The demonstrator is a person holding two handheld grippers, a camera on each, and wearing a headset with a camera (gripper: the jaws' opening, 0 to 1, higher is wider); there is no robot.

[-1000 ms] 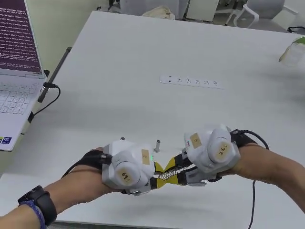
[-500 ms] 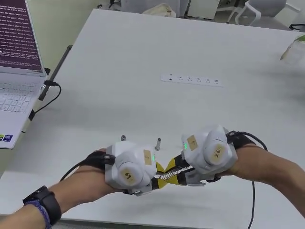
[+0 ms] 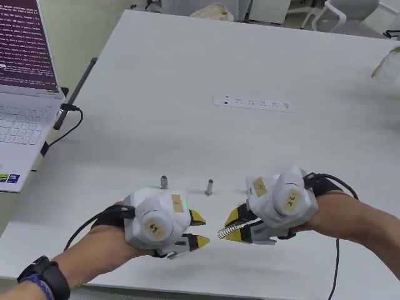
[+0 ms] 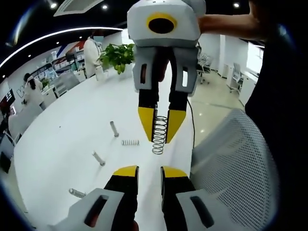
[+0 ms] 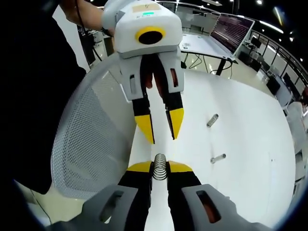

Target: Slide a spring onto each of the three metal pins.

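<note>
My right gripper (image 3: 232, 227) is shut on a steel spring (image 3: 224, 232) that sticks out leftward past its yellow tips; the spring (image 5: 160, 171) sits end-on between its jaws. My left gripper (image 3: 200, 229) faces it a short way off, open and holding nothing. Two metal pins (image 3: 164, 182) (image 3: 209, 187) stand upright on the white table just beyond the grippers. In the left gripper view the held spring (image 4: 159, 137) hangs from the right gripper (image 4: 158, 124), three pins (image 4: 114, 128) (image 4: 98, 158) (image 4: 77, 193) show, and a loose spring (image 4: 130, 142) lies among them.
An open laptop (image 3: 19, 94) stands at the table's left edge with a black cable (image 3: 62, 134) beside it. A white power strip (image 3: 255, 104) lies mid-table. A grey mesh chair (image 4: 240, 159) is below the near table edge.
The two grippers, earlier together at the spring, have pulled apart. My left gripper has let go and opened; the spring stays in my right gripper.
</note>
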